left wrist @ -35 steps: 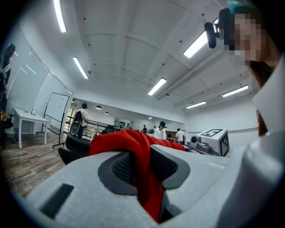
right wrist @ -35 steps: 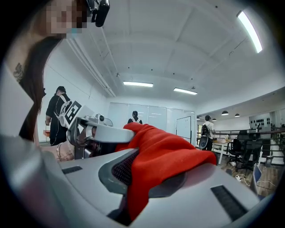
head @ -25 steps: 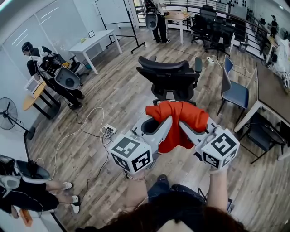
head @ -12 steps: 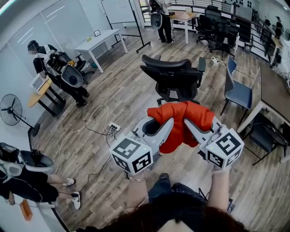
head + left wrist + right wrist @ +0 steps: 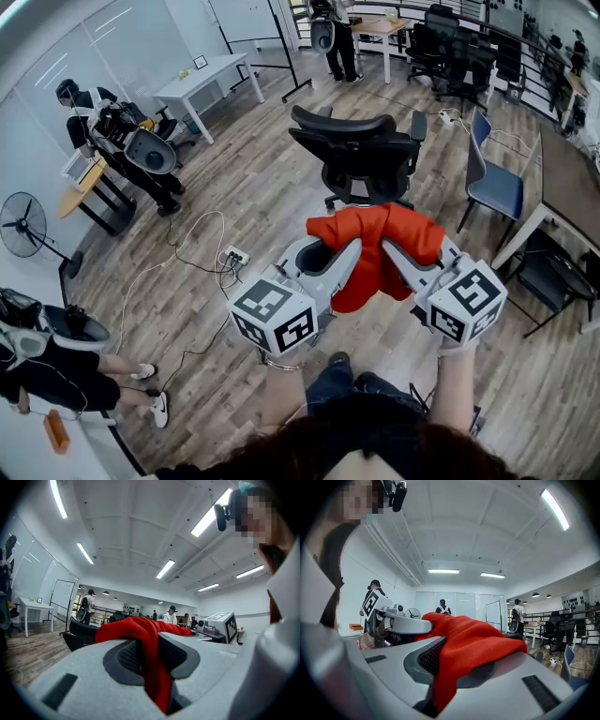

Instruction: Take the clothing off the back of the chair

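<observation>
Both grippers are holding the red clothing point(image 5: 373, 236) up in front of me, well above the wooden floor point(image 5: 234, 206).

- Left gripper point(image 5: 330, 251): it is clamping a fold of the red fabric. In the left gripper view the cloth is running down between the dark ribbed pads point(image 5: 127, 657), and they are pressing on it from both sides.
- Right gripper point(image 5: 405, 255): it is gripping the same garment. In the right gripper view the fabric is spilling over one jaw and dropping into the gap between them, pinched there.
- The two grips are sitting close together near the top of the bundle. I am judging this as the reason the cloth is bunching and hanging down between the grippers instead of spreading out.
- Both grippers are pointing level, away from me. That is keeping the loose end dangling free, not dragging on anything.
- The black office chair point(image 5: 359, 155) is standing just beyond the garment. Its backrest is showing bare black, with no red draped over it.

My judgement: the clothing is looking free of the chair back, so the lifting part is reading as done. I cannot tell whether the lowest hem is brushing the chair's base, since the cloth is covering that spot.
</observation>
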